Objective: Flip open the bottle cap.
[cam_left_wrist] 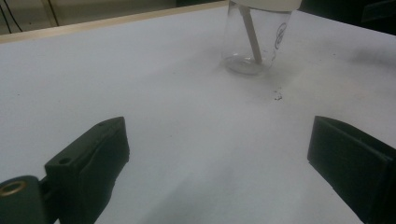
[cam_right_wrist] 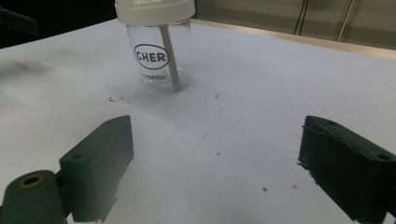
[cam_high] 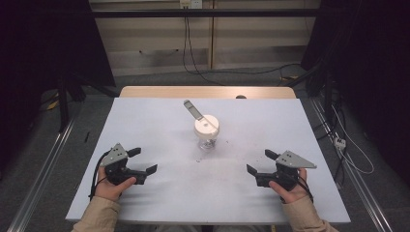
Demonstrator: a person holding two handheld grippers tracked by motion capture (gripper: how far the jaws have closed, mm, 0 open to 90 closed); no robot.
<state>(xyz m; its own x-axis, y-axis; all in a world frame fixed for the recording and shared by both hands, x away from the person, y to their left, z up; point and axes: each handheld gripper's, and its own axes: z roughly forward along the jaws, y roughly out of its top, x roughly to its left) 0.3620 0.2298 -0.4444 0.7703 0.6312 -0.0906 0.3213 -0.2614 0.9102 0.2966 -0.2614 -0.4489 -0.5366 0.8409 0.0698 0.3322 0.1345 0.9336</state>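
At the left of the high view the left gripper (cam_high: pixel 143 161) rests low on the white table (cam_high: pixel 159 193), its jaws spread wide with nothing between them; its own view shows bare tabletop between the two black jaws. Ahead and toward the middle stands the clear cup (cam_high: pixel 207 137), upright near the table's centre and a little toward the far edge, capped by a white lid (cam_high: pixel 206 124) through which a pale straw (cam_high: pixel 193 109) leans back and to the left. A few dark specks (cam_high: pixel 199 159) lie on the table just in front of the cup. At the right, the right gripper (cam_high: pixel 259 162) is likewise released and empty, and its view looks straight at the cup (cam_right_wrist: pixel 159 58) with its printed label. Both grippers sit well apart from the cup, one to either side, so this looks like the starting pose, before any reach. The next move probably calls for one gripper to close in on the cup's wall and steady it while the other goes for the lid or straw; the thin clear wall asks for a gentle squeeze.
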